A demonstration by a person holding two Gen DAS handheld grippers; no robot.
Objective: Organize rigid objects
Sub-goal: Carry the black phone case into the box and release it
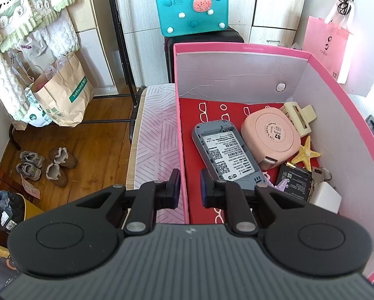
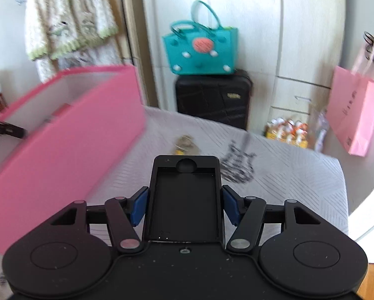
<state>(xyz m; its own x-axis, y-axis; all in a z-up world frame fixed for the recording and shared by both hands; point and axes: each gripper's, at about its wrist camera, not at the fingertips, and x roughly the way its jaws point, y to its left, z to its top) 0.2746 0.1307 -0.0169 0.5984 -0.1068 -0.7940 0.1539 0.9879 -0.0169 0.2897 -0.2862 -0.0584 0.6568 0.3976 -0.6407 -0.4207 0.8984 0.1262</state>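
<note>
In the left wrist view my left gripper (image 1: 189, 187) is shut on the near left wall of the pink box (image 1: 183, 150), one finger on each side of it. Inside lie a grey device with a label (image 1: 224, 155), a round pink case (image 1: 272, 137), a cream hair claw (image 1: 299, 117), a starfish (image 1: 307, 155), a black battery (image 1: 295, 178), keys (image 1: 320, 173) and a white charger (image 1: 324, 196). In the right wrist view my right gripper (image 2: 185, 203) is shut on a black back cover (image 2: 185, 195), held above the table. The pink box (image 2: 69, 140) stands to its left.
A key bunch (image 2: 185, 143) and a dark patterned item (image 2: 238, 162) lie on the striped tablecloth (image 2: 287, 175) ahead of the right gripper. A black suitcase (image 2: 213, 97) with a teal bag (image 2: 200, 50) stands behind the table. A pink paper bag (image 2: 354, 115) hangs at right.
</note>
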